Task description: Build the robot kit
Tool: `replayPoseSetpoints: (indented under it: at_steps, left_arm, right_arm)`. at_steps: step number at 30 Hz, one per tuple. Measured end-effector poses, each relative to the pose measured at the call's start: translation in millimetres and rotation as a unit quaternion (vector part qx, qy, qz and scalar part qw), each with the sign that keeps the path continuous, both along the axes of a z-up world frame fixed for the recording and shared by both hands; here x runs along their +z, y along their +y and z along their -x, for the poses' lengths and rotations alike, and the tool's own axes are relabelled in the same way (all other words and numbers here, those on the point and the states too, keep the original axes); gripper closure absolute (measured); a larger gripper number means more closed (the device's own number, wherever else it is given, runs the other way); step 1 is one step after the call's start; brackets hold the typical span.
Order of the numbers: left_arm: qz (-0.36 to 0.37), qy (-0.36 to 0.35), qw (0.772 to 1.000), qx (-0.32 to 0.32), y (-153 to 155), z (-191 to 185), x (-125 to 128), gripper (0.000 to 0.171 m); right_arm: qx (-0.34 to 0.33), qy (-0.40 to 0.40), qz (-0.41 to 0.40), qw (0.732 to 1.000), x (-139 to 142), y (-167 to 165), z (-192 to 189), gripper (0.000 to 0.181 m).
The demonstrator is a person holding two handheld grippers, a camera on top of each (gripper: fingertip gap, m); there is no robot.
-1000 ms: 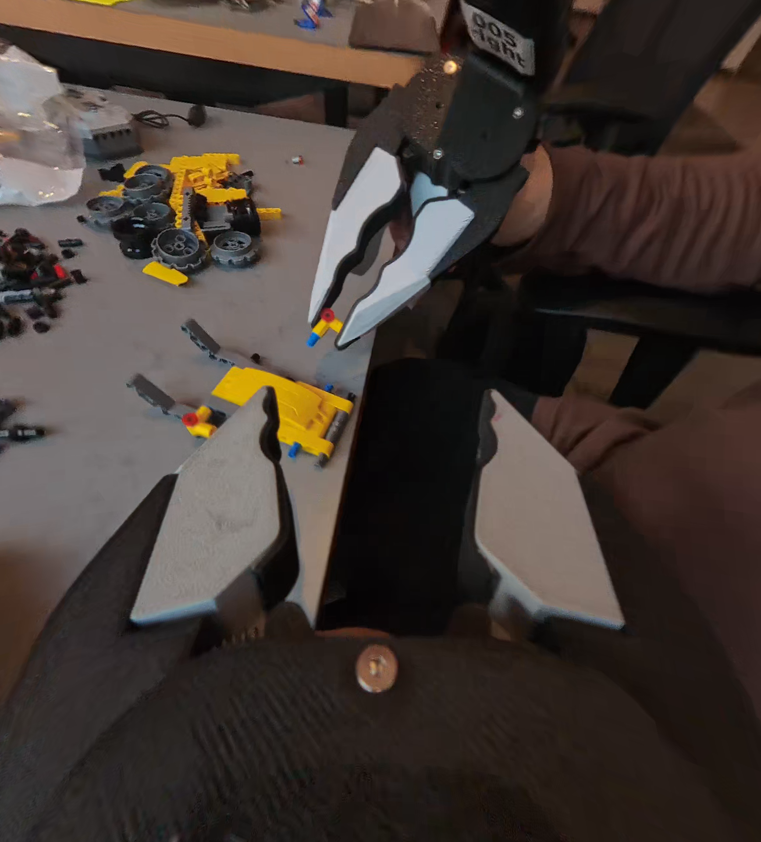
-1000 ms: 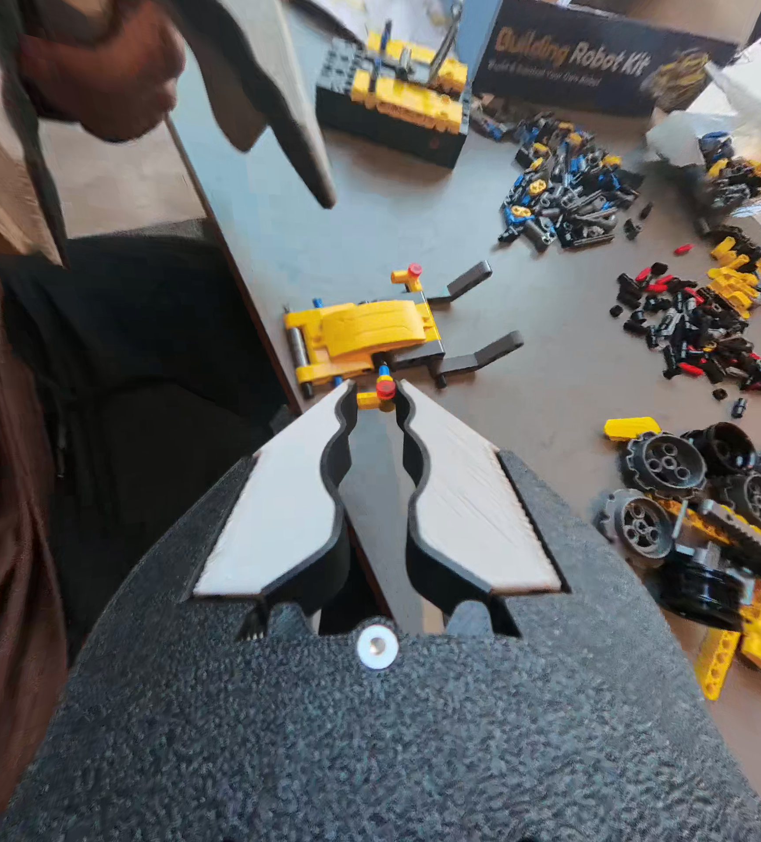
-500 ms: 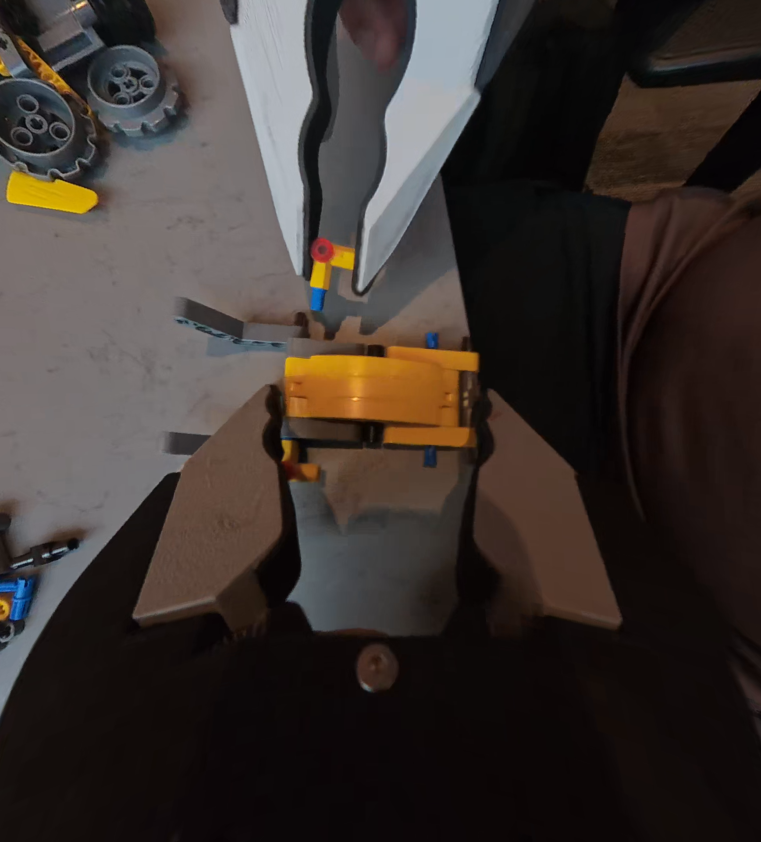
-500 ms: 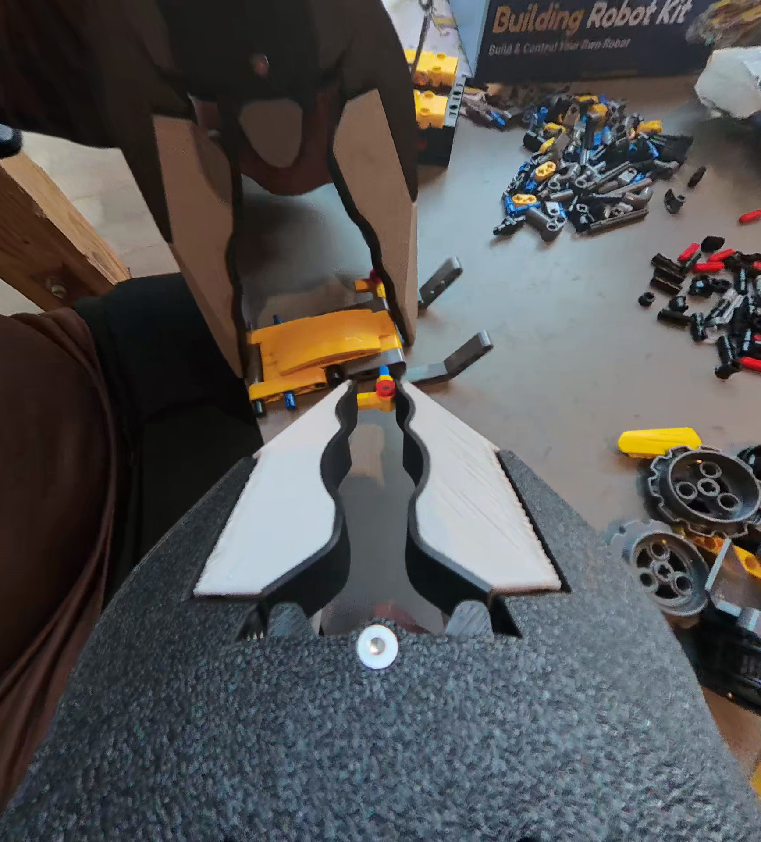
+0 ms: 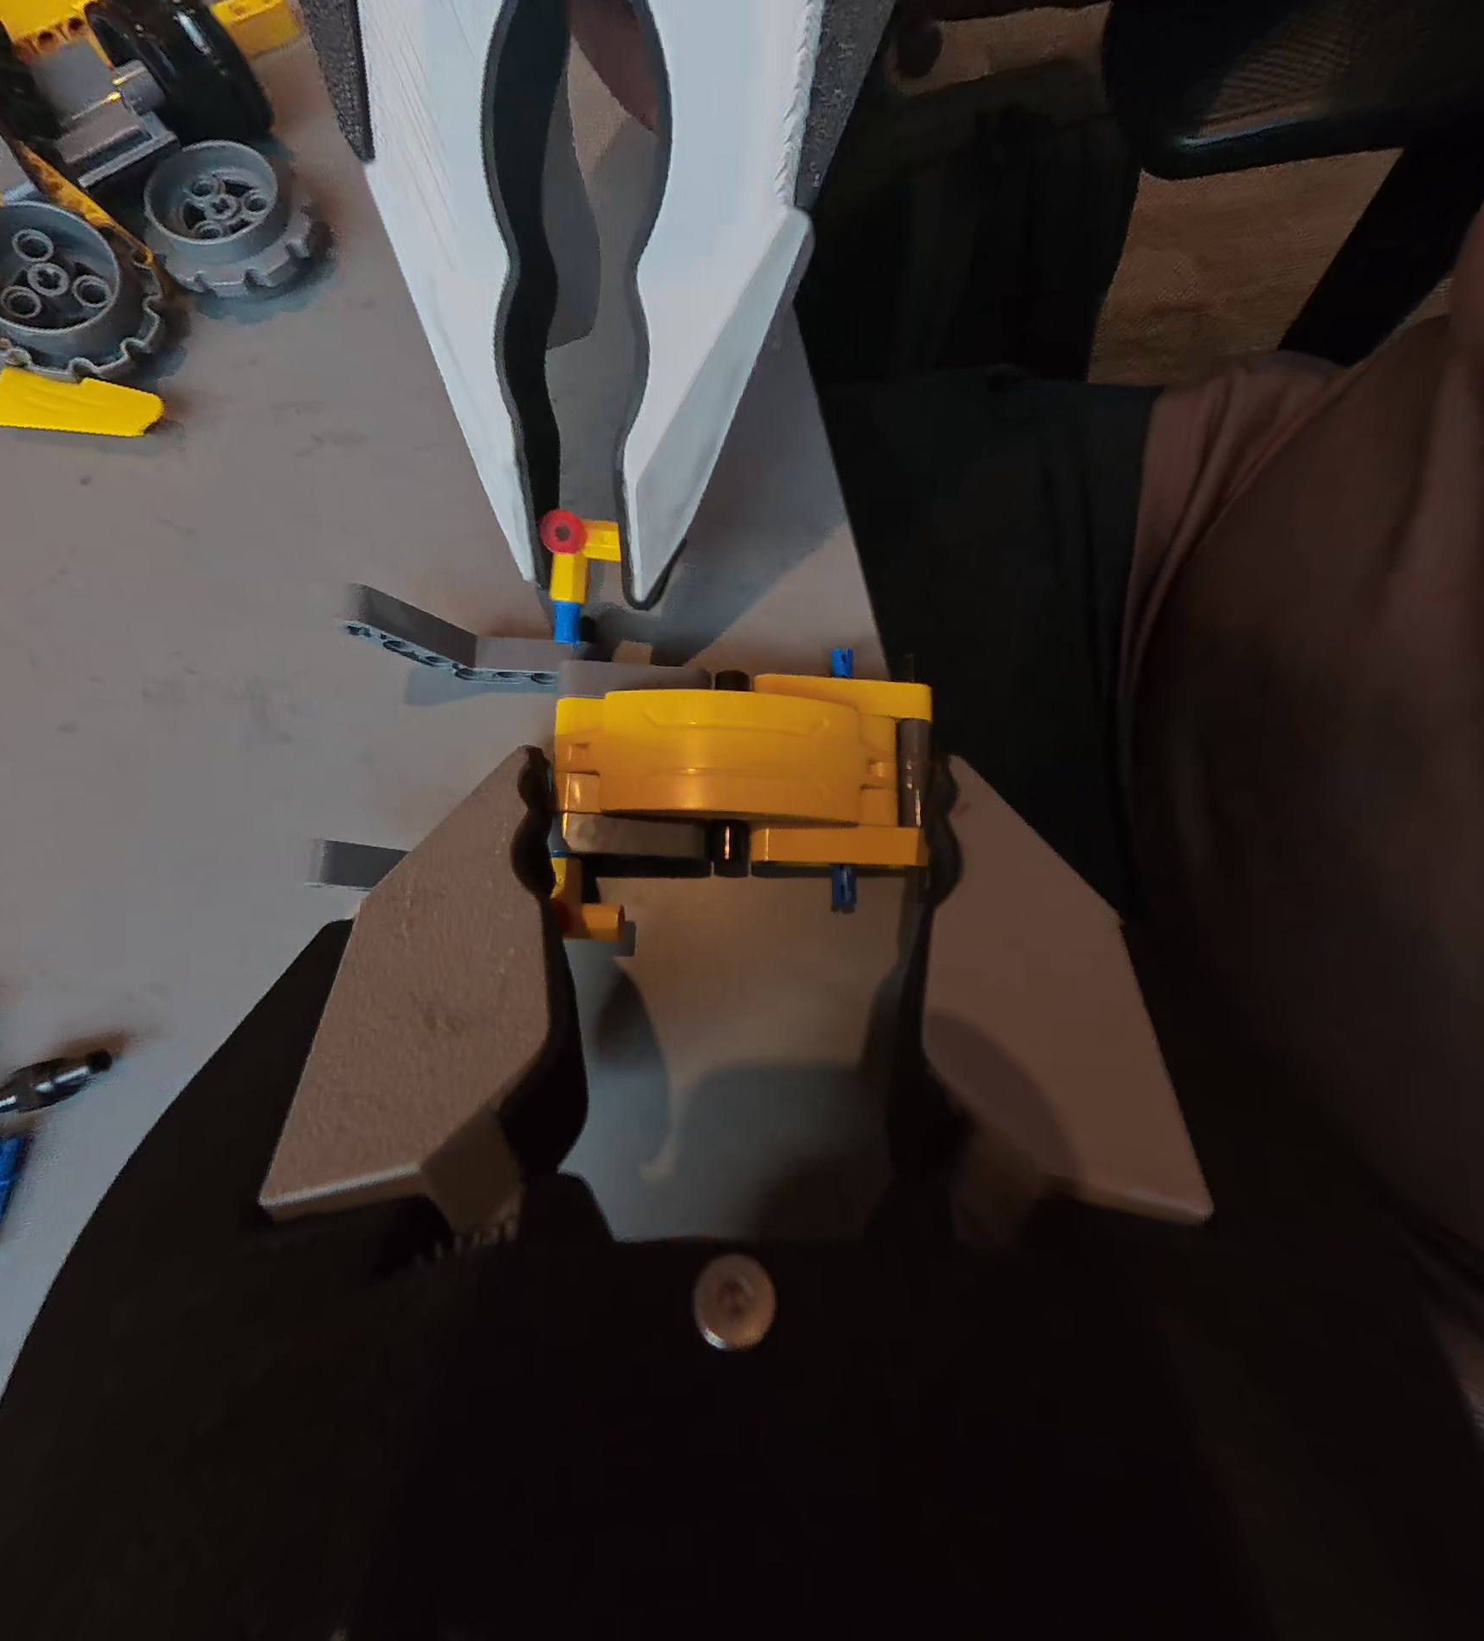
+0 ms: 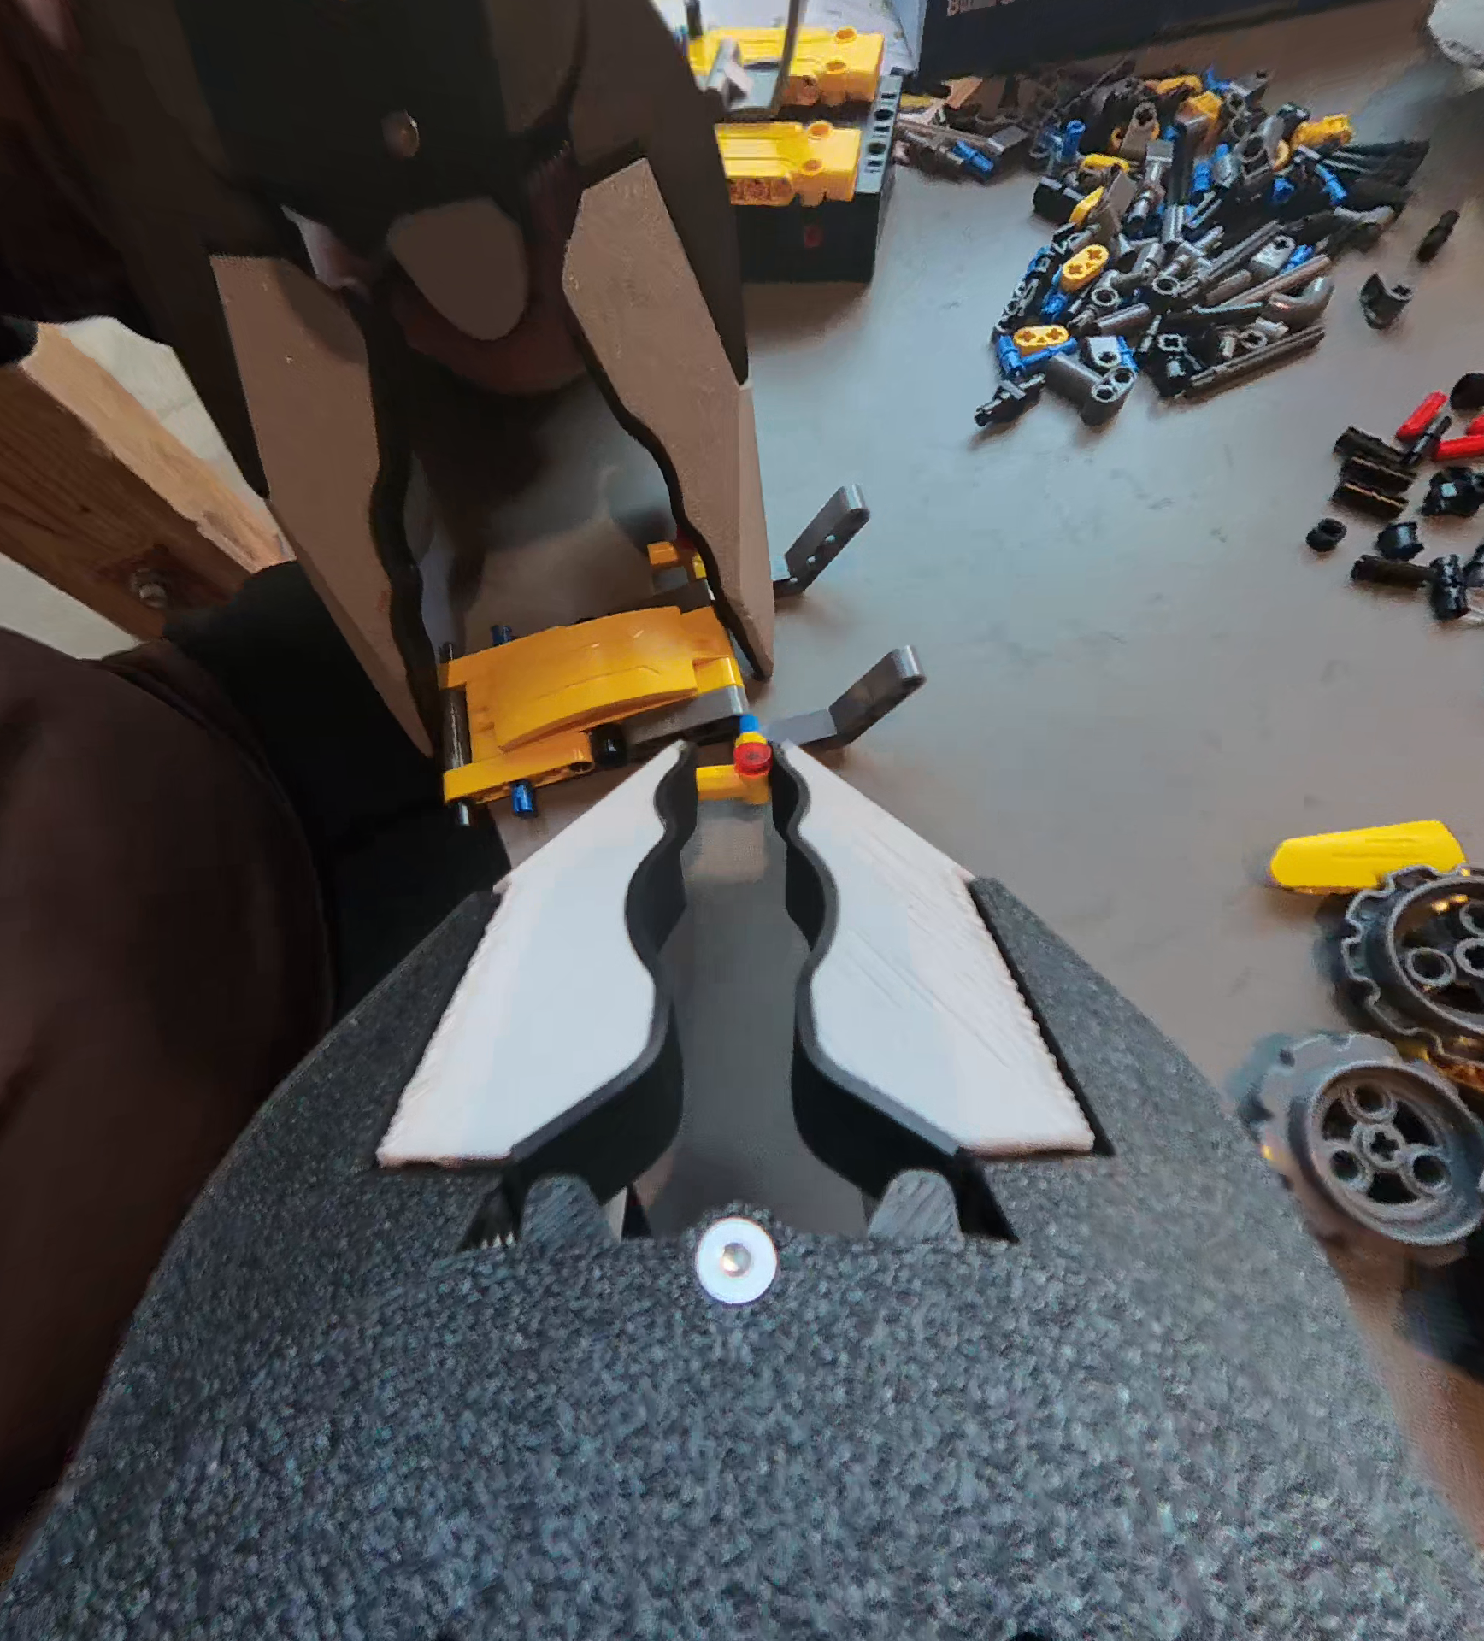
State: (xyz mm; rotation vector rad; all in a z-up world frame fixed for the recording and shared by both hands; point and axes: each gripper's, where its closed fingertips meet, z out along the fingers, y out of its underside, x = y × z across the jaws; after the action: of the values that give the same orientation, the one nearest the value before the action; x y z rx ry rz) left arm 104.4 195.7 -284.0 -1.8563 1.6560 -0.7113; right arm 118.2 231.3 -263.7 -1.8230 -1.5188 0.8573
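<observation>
A yellow brick assembly [image 5: 721,764] with grey angled beams [image 5: 419,630] lies at the grey table's near edge. My left gripper [image 5: 738,781] straddles it lengthwise, one finger pressed on each end. It also shows in the right wrist view [image 6: 592,701], reaching down over the assembly [image 6: 587,693]. My right gripper [image 6: 731,764] is shut on a small yellow elbow piece [image 6: 725,781] with a red pin and a blue pin. In the left wrist view the right gripper [image 5: 592,577] holds that piece [image 5: 574,555] with its blue tip right at the grey beam beside the assembly.
Grey toothed wheels [image 6: 1476,968] and a yellow wedge [image 6: 1360,852] lie to the right. Piles of loose small parts [image 6: 1182,240] sit farther back, beside a black and yellow block [image 6: 801,169]. A person's lap [image 5: 987,533] is just past the table edge, and a wooden beam [image 6: 55,479] is at the left. The grippers' ends are close to 5 cm from one another.
My left gripper came down from above the table edge and closed around the yellow assembly. My right gripper carried the elbow piece closer, up to the grey beam.
</observation>
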Motion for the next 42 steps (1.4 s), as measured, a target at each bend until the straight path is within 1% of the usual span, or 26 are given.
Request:
replayPoseSetpoints:
  at_steps: [2, 4, 5, 8, 12, 15, 18, 19, 21, 26, 27, 30, 33, 37, 40, 42]
  left_arm:
    - [-0.002, -0.005, 1.000, -0.015, -7.1, 1.9, 0.1, 0.089]
    - [-0.001, -0.006, 1.000, -0.028, -8.3, 3.8, 0.3, 0.089]
    - [-0.001, -0.004, 0.999, -0.039, -8.7, 4.8, 0.2, 0.089]
    - [0.002, 0.007, 0.998, -0.068, -9.7, 7.0, -0.1, 0.089]
    - [-0.010, 0.051, 0.995, -0.085, -8.6, 11.0, -0.3, 0.089]
    - [-0.039, 0.067, 0.995, -0.062, 0.4, 17.8, 3.5, 0.089]
    - [-0.015, 0.036, 0.998, -0.056, -10.4, 15.5, 14.5, 0.087]
    - [-0.016, 0.039, 0.998, -0.051, -10.7, 15.8, 14.4, 0.085]
    - [-0.022, 0.061, 0.997, -0.044, -8.5, 18.1, 9.8, 0.080]
    - [-0.031, 0.098, 0.993, -0.050, -7.9, 17.8, -2.3, 0.085]
    - [-0.038, 0.106, 0.992, -0.055, -7.2, 19.0, -6.0, 0.086]
    - [-0.041, 0.100, 0.991, -0.083, -8.0, 17.8, -5.7, 0.086]
    - [-0.044, 0.109, 0.986, -0.116, -10.0, 19.5, -5.9, 0.087]
    - [-0.050, 0.111, 0.979, -0.162, -17.3, 21.7, -6.0, 0.087]
    - [-0.051, 0.106, 0.978, -0.174, -17.3, 23.3, -5.8, 0.087]
    - [-0.053, 0.103, 0.977, -0.180, -18.2, 24.1, -5.6, 0.087]
  right_arm:
    - [-0.020, -0.015, -0.019, 1.000, -3.5, -5.8, -4.0, 0.166]
    - [-0.026, -0.007, -0.047, 0.999, -6.0, -16.0, -5.0, 0.166]
    - [-0.037, -0.004, -0.050, 0.998, -8.1, -19.2, -5.7, 0.166]
    - [-0.061, -0.011, -0.026, 0.998, -16.9, -23.4, -6.8, 0.166]
    - [-0.075, -0.019, -0.046, 0.996, -18.5, -18.8, -8.5, 0.165]
    - [-0.085, -0.022, -0.047, 0.995, -19.0, -20.9, -8.7, 0.165]
    - [-0.087, -0.022, -0.051, 0.995, -18.9, -21.1, -9.3, 0.165]
    - [-0.085, -0.022, -0.049, 0.995, -18.9, -21.1, -9.3, 0.165]
    - [-0.081, -0.021, -0.046, 0.995, -18.8, -21.4, -9.5, 0.165]
    - [-0.068, -0.006, -0.076, 0.995, -13.2, -18.7, -7.7, 0.166]
    - [-0.061, 0.010, -0.079, 0.995, -8.3, -20.0, -4.1, 0.166]
    - [-0.049, 0.050, -0.081, 0.994, 2.4, -23.0, 4.3, 0.166]
    - [-0.068, 0.044, -0.068, 0.994, -3.4, -22.8, 1.3, 0.166]
    - [-0.080, 0.063, -0.058, 0.993, -0.8, -23.8, 3.0, 0.166]
    - [-0.073, 0.058, -0.047, 0.995, -6.6, -29.3, 10.0, 0.166]
    - [-0.076, 0.051, -0.057, 0.994, -7.8, -28.9, 12.4, 0.166]
